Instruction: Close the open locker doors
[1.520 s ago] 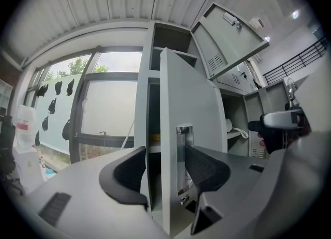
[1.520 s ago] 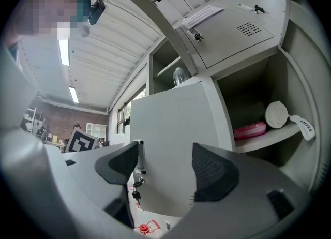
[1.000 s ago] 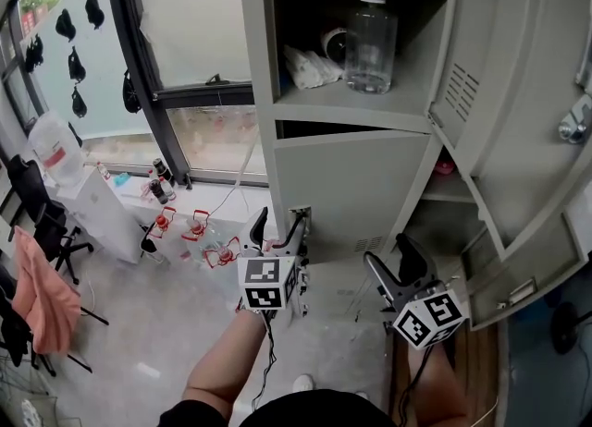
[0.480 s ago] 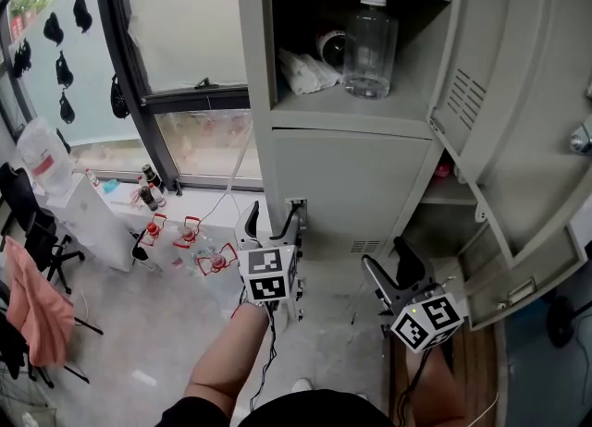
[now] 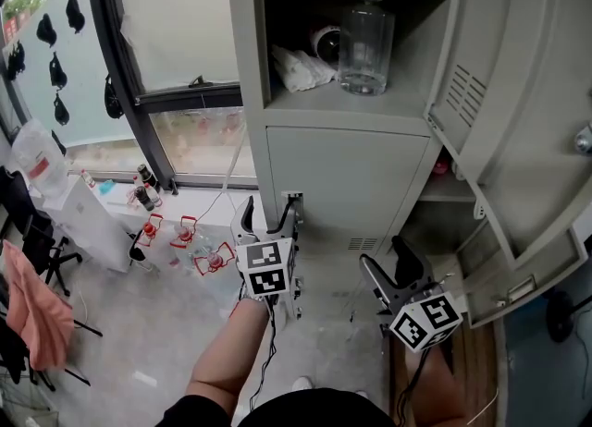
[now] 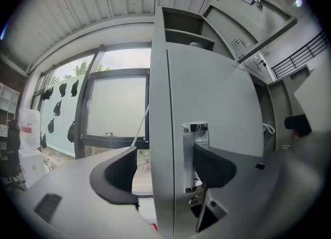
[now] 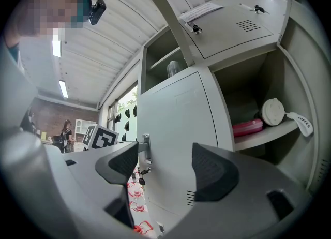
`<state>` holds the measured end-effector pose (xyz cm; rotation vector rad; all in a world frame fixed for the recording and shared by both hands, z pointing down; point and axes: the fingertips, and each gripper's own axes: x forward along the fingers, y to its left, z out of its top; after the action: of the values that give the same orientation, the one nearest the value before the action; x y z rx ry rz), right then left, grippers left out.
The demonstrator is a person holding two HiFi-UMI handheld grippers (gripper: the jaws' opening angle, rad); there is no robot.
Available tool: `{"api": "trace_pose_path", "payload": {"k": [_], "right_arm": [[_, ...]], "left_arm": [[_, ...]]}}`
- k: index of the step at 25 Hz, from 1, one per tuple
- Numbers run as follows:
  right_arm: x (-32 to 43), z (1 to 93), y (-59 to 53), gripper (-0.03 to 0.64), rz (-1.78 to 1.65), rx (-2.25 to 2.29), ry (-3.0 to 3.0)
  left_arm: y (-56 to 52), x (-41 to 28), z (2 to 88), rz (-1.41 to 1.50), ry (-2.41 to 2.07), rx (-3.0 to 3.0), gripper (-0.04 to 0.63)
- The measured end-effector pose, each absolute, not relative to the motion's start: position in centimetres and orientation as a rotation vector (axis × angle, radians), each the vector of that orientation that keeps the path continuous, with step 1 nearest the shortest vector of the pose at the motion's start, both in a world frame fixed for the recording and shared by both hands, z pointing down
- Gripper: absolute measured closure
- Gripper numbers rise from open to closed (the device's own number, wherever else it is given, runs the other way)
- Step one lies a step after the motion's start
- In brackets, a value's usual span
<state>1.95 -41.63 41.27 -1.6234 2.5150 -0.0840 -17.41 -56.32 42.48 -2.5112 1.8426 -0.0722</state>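
The grey lower left locker door (image 5: 347, 185) lies flush in its frame. My left gripper (image 5: 270, 215) is at that door's left edge, by the metal latch plate (image 6: 195, 155). Its jaws have just been opening. They straddle the locker's corner, and the pads stand off it, so the left gripper (image 6: 165, 160) is open. My right gripper (image 5: 388, 263) hangs open before the same door (image 7: 176, 129), nothing between its jaws. The upper door (image 5: 504, 92) and the lower right door (image 5: 523, 250) stand swung open at the right.
A clear bottle (image 5: 363, 42) and crumpled packets sit in the open upper compartment. A pink item (image 7: 247, 128) lies on the right compartment's shelf. On the floor to the left are red-capped bottles (image 5: 185, 231), a white box (image 5: 88, 213) and a chair with pink cloth (image 5: 32, 310).
The left gripper has moved forward against the locker. The dark gap above the lower left door has closed. The right gripper has stayed put.
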Motion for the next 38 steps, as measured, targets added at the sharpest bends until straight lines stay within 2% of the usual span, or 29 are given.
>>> {"api": "trace_pose_path", "payload": {"k": [20, 29, 38], "right_arm": [[2.6, 40.8, -41.2, 0.293, -0.082, -1.609, 2.513], [3.9, 40.0, -39.2, 0.291, -0.061, -1.624, 2.496], [7.7, 39.4, -35.1, 0.29, -0.026, -1.72, 2.422]], "left_arm": [[-52.7, -16.4, 41.9, -0.065, 1.747, -2.558, 0.25], [-47.6, -11.4, 41.2, -0.039, 1.501, -2.729, 0.247], [-42.0, -3.3, 40.5, 0.005, 1.131, -2.946, 0.244]]}}
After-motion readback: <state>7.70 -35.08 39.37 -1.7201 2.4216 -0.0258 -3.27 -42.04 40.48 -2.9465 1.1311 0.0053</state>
